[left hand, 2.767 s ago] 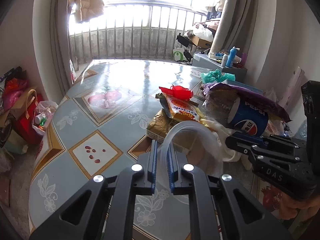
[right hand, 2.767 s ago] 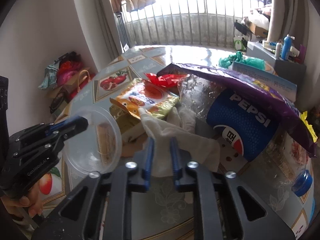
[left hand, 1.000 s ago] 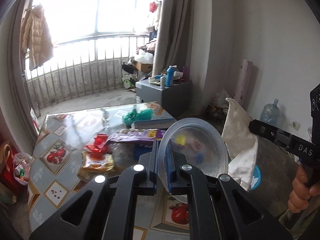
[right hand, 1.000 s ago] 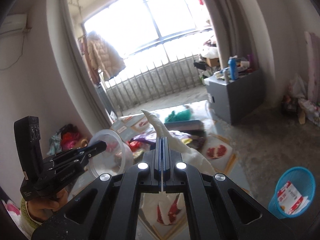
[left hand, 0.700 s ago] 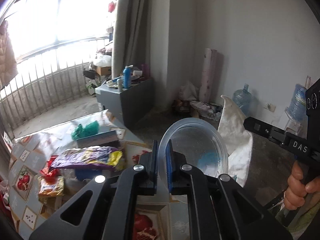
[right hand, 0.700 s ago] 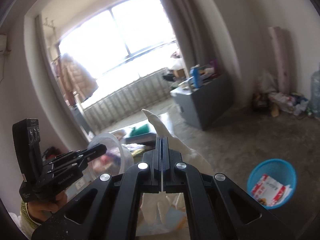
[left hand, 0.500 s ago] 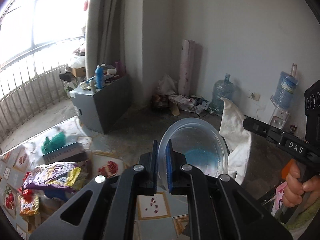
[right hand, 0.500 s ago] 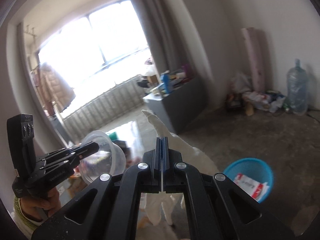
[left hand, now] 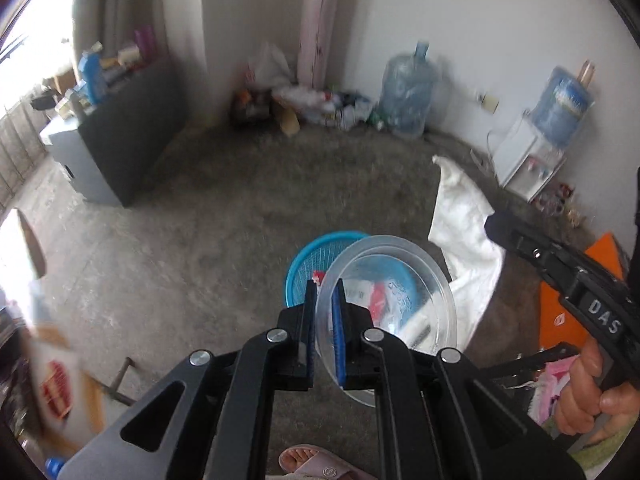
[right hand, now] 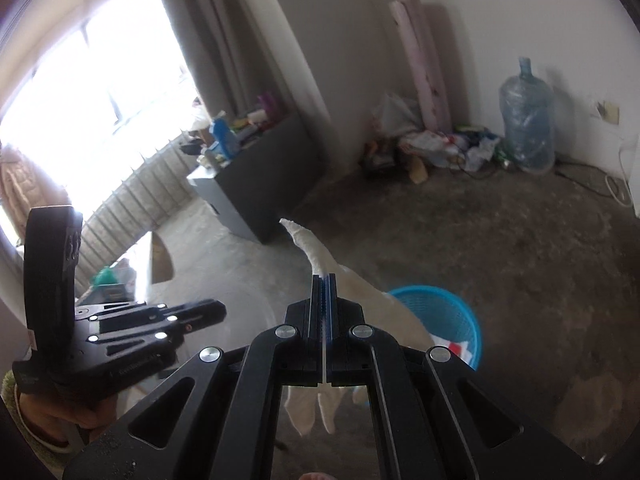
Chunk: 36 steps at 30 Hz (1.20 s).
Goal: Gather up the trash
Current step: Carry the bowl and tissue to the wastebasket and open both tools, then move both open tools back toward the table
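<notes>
Below us, in the left wrist view, our left gripper [left hand: 323,312] pinches the rim of a clear plastic bowl [left hand: 390,304], held over a blue mesh bin [left hand: 308,264] that stands alone on bare concrete floor [left hand: 200,216] with open room all round it. Our right gripper [left hand: 560,268] enters from the right edge, a white cloth [left hand: 464,224] hanging from it beside the bowl. Wrappers inside the bin show only blurred through the plastic. From the right wrist view, our right gripper [right hand: 324,300] is clamped tight on the white cloth [right hand: 316,248], which drapes in front of the blue mesh bin [right hand: 444,304], hiding its near side. Our left gripper [right hand: 192,312] sits at the left; its bowl is too faint to make out. A grey cabinet [right hand: 256,184] and a water jug [right hand: 528,124] stand well apart along the walls.
</notes>
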Available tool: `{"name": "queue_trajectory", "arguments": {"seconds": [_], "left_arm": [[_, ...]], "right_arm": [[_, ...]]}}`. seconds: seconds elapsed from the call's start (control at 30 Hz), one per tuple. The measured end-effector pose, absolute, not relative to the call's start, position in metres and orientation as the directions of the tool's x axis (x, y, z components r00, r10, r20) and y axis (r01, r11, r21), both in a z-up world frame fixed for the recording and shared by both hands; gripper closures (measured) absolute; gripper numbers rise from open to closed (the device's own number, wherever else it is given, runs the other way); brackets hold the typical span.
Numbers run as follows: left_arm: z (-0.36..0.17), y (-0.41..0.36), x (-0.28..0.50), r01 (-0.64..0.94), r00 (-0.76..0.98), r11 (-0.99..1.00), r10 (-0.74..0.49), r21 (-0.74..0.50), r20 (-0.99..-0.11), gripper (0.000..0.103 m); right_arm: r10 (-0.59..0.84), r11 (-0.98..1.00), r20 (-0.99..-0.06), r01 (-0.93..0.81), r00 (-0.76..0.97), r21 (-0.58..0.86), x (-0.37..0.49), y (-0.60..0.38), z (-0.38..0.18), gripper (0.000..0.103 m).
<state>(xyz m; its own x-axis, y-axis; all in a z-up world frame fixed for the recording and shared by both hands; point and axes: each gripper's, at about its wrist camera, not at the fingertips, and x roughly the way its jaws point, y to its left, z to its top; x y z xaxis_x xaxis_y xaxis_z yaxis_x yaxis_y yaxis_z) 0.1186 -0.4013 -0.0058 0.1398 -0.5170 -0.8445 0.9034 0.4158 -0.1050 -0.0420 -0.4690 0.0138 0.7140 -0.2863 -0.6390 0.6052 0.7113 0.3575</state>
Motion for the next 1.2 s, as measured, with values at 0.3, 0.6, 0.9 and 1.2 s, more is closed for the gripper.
{"name": "queue_trajectory", "arguments": {"seconds": [0.3,0.6,0.9,1.2], "left_arm": [[-0.088,-0.472,0.137,0.893,0.117,0.444,-0.393,-0.077,-0.912,0.036],[-0.081,-0.463,0.143,0.887,0.211,0.462,-0.401,0.003,-0.891,0.026],[-0.014,-0.412,0.138,0.873,0.248,0.487,-0.500,-0.033,-0.830,0.026],[0.065,-0.304,0.125,0.828,0.325,0.548,-0.638,-0.116,-0.698,0.026]], "right_arm": [[-0.232,0.609,-0.753,0.696,0.616,0.381,-0.019,-0.532,-0.054,0.089],[-0.129,0.448,-0.831,0.779,0.541,0.438,-0.037,-0.543,-0.107,0.064],[-0.189,0.497,-0.794,0.754,0.578,0.430,-0.045,-0.517,-0.062,0.061],[-0.201,0.659,-0.711,0.630,0.674,0.411,-0.037,-0.447,0.004,0.052]]}}
